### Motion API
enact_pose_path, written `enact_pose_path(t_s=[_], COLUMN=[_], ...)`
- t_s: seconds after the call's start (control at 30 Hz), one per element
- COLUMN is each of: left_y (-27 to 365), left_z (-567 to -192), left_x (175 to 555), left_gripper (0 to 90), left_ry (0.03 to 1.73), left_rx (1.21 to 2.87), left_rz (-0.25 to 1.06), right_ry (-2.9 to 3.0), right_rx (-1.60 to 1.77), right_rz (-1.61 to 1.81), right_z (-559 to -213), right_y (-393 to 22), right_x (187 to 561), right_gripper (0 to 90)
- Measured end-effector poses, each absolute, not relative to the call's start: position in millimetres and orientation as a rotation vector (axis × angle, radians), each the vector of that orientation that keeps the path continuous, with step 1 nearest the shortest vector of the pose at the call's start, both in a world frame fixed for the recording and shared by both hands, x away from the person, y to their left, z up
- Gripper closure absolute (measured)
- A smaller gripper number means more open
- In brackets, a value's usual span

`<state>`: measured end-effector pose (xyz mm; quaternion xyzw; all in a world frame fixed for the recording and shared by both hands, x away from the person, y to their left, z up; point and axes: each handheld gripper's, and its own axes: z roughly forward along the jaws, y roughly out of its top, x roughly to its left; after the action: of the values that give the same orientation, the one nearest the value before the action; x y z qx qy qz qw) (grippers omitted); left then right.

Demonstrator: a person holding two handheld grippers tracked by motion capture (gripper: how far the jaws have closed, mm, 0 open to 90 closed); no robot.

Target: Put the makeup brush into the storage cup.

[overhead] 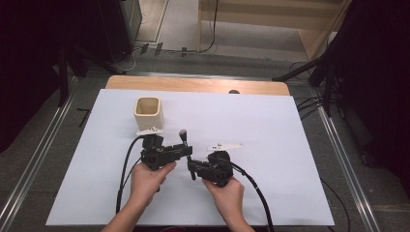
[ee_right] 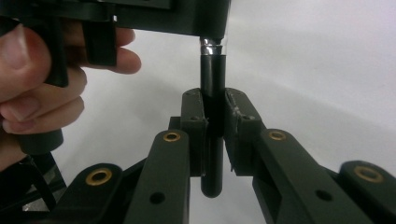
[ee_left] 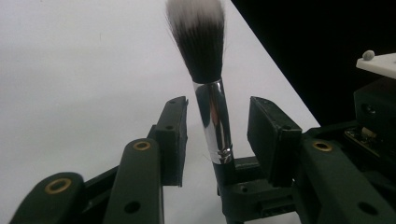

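Observation:
A makeup brush stands between my two grippers, with dark white-tipped bristles [overhead: 183, 134] [ee_left: 198, 37], a silver ferrule [ee_left: 214, 121] and a black handle [ee_right: 212, 140]. My right gripper [overhead: 192, 169] [ee_right: 214, 116] is shut on the black handle and holds the brush upright. My left gripper [overhead: 186, 151] [ee_left: 222, 135] is open. Its jaws stand on either side of the ferrule, with a gap on each side. The hand holding the left gripper [ee_right: 42, 60] appears close by in the right gripper view.
A cream square cup [overhead: 147, 112] stands open-topped on the white sheet [overhead: 270, 130], just behind the left gripper. The table's wooden far edge [overhead: 193, 84] lies beyond. Cables trail from both grippers toward the near edge. Part of the right gripper's body [ee_left: 373, 116] is at the right.

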<state>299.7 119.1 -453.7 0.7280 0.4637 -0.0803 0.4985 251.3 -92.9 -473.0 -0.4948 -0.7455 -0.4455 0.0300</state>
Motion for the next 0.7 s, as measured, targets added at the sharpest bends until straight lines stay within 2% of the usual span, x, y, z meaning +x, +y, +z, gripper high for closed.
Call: enact_pose_path(t_s=[0.07, 0.43, 0.7], left_y=[119.0, 120.6, 122.2], left_z=[-454.5, -456.4, -457.6], left_x=[298.7, 298.4, 299.5], left_gripper=[59.3, 74.6, 76.8], left_ry=[1.126, 1.145, 1.159], left_rx=[1.757, 1.753, 1.733], left_rz=[-0.186, -0.184, -0.227], right_ry=[-2.277, -2.28, -2.287], right_rx=[-1.523, -1.53, -1.534], right_rz=[-1.38, -1.383, -1.376], right_z=[-474.1, -475.6, -475.8], right_y=[-91.7, -88.5, -86.5], right_x=[251.5, 251.2, 250.7], right_gripper=[80.2, 80.2, 80.0])
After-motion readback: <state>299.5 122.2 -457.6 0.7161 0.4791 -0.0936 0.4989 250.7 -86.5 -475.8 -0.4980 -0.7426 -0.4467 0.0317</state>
